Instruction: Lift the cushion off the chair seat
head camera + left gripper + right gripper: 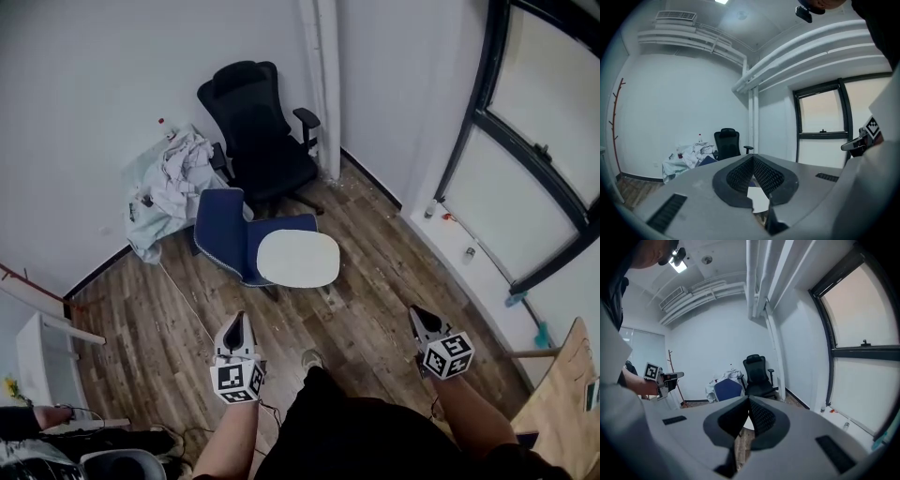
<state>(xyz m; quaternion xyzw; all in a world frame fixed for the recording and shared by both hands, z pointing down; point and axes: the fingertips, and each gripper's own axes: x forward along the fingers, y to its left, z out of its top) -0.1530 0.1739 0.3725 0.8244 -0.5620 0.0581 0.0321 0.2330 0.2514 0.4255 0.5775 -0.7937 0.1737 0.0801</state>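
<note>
Closed and empty, left gripper (pixel 238 321) and right gripper (pixel 418 313) hang well short of the cushion (pixel 298 259); unless opened, they might shove it across the chair (pixel 221 230).

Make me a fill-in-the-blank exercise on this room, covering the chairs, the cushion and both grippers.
1. The white cushion lies on a chair whose backrest is ___.
2. Behind it stands an office chair coloured ___.
3. In the head view, the heap of cloth lies to the ___ of the office chair.
4. The left gripper and right gripper, both far from the cushion, have their jaws ___.

Missing words: blue; black; left; shut
</note>
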